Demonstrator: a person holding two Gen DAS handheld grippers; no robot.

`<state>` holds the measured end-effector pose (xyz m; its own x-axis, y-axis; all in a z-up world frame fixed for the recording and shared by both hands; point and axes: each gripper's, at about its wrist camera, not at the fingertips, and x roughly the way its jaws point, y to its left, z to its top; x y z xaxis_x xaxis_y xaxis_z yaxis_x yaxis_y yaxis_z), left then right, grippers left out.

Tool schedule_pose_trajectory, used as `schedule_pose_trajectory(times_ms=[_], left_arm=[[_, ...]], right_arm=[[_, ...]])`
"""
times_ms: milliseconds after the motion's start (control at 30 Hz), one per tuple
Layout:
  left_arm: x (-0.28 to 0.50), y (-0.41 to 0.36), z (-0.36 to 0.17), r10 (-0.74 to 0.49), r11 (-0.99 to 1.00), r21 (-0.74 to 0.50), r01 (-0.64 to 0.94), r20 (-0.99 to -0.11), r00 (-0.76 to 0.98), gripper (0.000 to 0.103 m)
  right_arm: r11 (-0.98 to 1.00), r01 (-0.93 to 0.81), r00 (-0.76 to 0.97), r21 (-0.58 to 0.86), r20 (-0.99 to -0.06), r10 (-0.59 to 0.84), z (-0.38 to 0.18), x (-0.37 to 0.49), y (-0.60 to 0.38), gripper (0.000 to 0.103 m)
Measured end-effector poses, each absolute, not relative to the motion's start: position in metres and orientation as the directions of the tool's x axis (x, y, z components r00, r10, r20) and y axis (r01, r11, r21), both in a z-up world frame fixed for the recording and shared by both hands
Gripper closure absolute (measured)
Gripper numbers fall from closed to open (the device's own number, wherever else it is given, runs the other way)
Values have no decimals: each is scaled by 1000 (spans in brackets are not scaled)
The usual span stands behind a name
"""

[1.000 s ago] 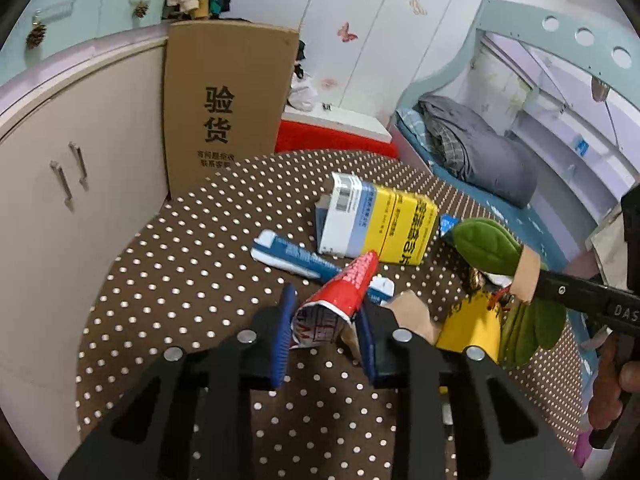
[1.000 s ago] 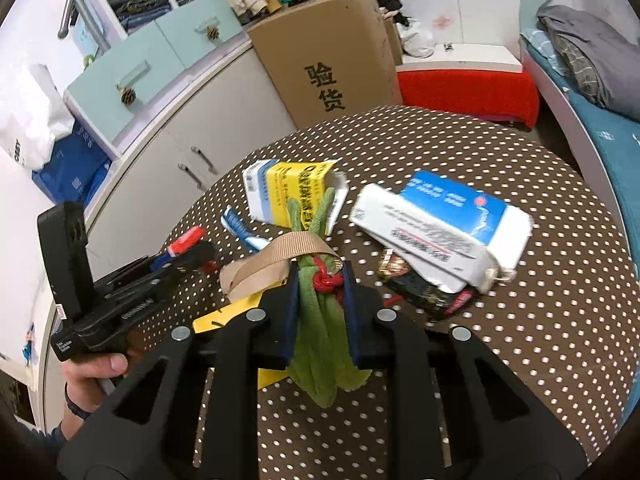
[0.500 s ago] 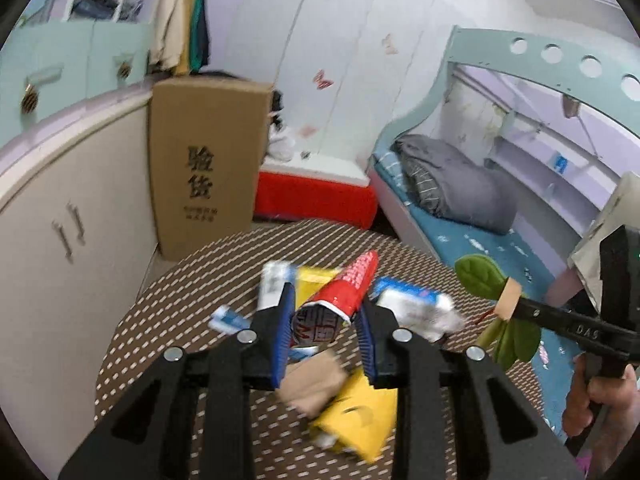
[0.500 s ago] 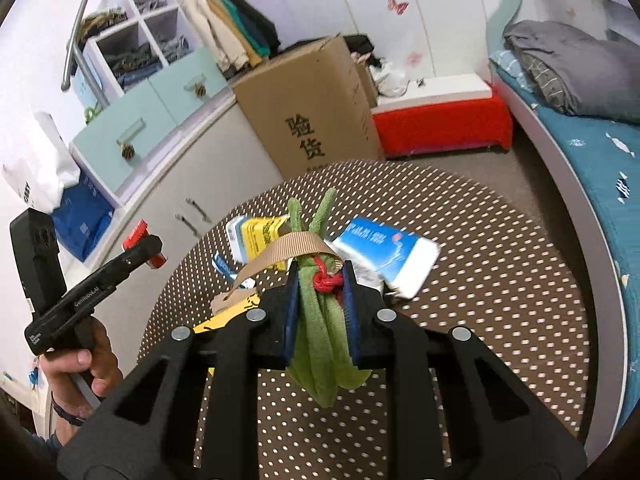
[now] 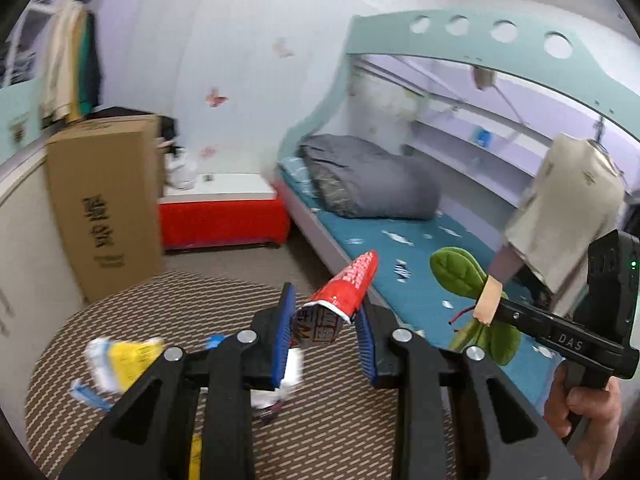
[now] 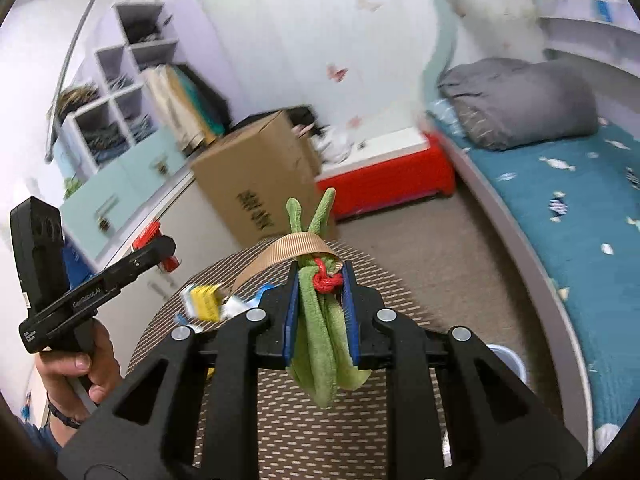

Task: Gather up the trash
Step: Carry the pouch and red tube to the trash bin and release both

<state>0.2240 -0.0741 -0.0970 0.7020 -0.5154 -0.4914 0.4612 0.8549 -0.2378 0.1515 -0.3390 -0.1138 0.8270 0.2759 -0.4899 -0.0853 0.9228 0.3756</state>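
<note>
My left gripper (image 5: 325,320) is shut on a red crumpled wrapper (image 5: 344,294) and holds it high above the round polka-dot table (image 5: 152,304). My right gripper (image 6: 319,298) is shut on a green felt leaf bundle (image 6: 320,332) tied with a tan ribbon and red cord, also raised above the table (image 6: 312,412). The right gripper with the green bundle (image 5: 464,276) shows at the right of the left wrist view. The left gripper (image 6: 160,246) shows at the left of the right wrist view. Yellow and blue boxes (image 5: 120,360) lie blurred on the table.
A tall cardboard box (image 5: 104,208) stands behind the table by white cabinets. A red-sided bench (image 5: 224,220) and a bed with teal sheet and grey duvet (image 5: 368,180) are at the right. A white bin rim (image 6: 508,360) shows beside the table.
Both grippers have risen well above the table and tilted up, each keeping its item. The table items now look smaller, lower and blurred.
</note>
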Motion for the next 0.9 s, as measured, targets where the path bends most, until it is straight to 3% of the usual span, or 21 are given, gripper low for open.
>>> schedule_pose_trajectory(times_ms=[233, 400, 900], left_arm=[[237, -166, -101, -611, 777, -246, 579, -515, 601, 75], [247, -237, -123, -652, 721, -266, 639, -573, 496, 75], [279, -378, -245, -545, 681, -274, 679, -809, 220, 75]], right_arm=[[917, 94, 858, 388, -498, 123, -123, 134, -422, 83], [886, 231, 821, 401, -569, 44, -160, 135, -475, 83], [759, 421, 673, 496, -732, 104, -297, 177, -540, 83]])
